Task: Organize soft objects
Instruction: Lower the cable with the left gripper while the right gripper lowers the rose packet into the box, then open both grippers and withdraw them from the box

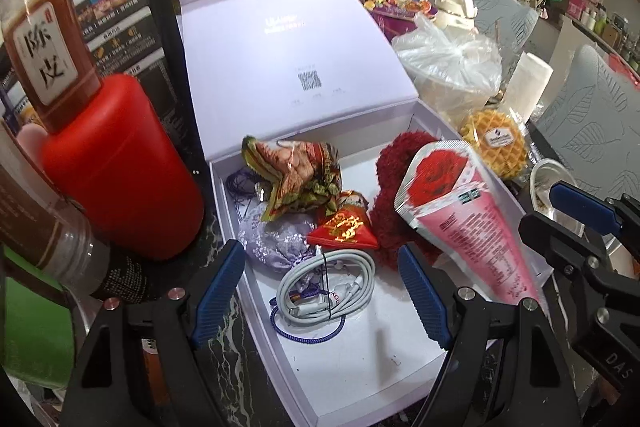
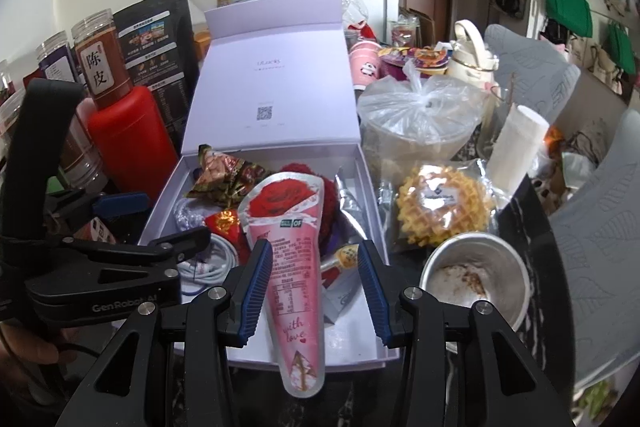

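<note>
An open white box (image 1: 352, 359) (image 2: 160, 207) holds a patterned fabric pouch (image 1: 296, 175), a lilac pouch (image 1: 272, 243), a red pouch with gold letters (image 1: 344, 229), a coiled white cable (image 1: 328, 287) and a red fuzzy toy (image 1: 394, 167). A pink cone-shaped rose packet (image 2: 292, 267) (image 1: 460, 211) lies over the box's near right side, between the fingers of my right gripper (image 2: 316, 291), which is open and not pressing on it. My left gripper (image 1: 324, 299) is open above the cable and empty.
A red bottle (image 1: 120, 167) and spice jars (image 1: 44, 43) stand left of the box. A wrapped waffle (image 2: 440, 207), a metal cup (image 2: 476, 275), a bagged tub (image 2: 416, 123) and a paper roll (image 2: 516, 143) crowd the right side.
</note>
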Demonstrator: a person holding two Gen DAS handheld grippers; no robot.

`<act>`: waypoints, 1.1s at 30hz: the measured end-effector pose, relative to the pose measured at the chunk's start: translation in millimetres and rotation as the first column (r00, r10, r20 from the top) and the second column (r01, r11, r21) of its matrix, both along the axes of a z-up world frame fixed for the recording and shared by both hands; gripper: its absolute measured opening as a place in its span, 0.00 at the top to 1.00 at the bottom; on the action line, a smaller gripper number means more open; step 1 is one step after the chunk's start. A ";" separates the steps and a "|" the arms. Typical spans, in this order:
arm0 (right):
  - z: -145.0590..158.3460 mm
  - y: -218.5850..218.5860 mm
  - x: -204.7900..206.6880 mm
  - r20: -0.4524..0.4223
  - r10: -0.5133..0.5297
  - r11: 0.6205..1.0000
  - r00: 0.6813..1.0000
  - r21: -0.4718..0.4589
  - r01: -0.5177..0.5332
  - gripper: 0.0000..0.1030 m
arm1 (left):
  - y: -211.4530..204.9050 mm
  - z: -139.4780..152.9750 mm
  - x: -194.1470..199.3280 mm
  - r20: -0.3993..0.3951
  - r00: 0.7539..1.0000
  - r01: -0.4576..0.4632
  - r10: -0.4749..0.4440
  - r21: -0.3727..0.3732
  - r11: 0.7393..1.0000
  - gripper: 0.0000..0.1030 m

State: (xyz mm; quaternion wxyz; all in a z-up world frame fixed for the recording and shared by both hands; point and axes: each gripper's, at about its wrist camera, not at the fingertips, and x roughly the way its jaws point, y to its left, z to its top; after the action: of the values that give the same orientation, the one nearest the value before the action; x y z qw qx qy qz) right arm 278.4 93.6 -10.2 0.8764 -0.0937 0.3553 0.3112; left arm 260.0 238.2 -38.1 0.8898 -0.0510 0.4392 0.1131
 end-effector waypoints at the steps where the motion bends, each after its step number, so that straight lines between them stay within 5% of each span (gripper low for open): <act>1: 2.6 -0.7 -0.7 0.005 -0.001 1.000 1.000 0.002 0.001 0.57 | -0.8 5.5 -2.4 0.014 1.000 0.000 0.000 0.004 1.000 0.23; 10: 43.9 -6.1 -14.5 0.091 -0.013 1.000 0.996 0.023 0.011 0.57 | -3.3 55.6 -16.5 0.118 0.993 0.009 -0.011 0.023 1.000 0.23; 19: 82.2 -19.3 -30.3 0.144 -0.032 0.997 0.989 0.068 0.022 0.41 | -10.9 104.3 -40.6 0.229 0.973 0.001 -0.014 0.057 0.998 0.23; 24: 99.8 -29.9 -41.8 0.178 -0.060 0.995 0.982 0.087 0.046 0.29 | -14.9 124.6 -59.2 0.285 0.959 -0.033 0.006 0.090 0.995 0.00; 33: 117.5 -48.7 -69.5 0.216 -0.088 0.992 0.972 0.110 0.066 0.15 | -26.7 145.7 -93.5 0.342 0.940 -0.037 -0.003 0.110 0.993 0.00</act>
State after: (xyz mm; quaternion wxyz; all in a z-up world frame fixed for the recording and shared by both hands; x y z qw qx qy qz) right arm 208.9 44.9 107.3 0.9254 -0.0687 0.2429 0.2825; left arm 166.5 211.5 107.6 0.9529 -0.0225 0.2704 0.1355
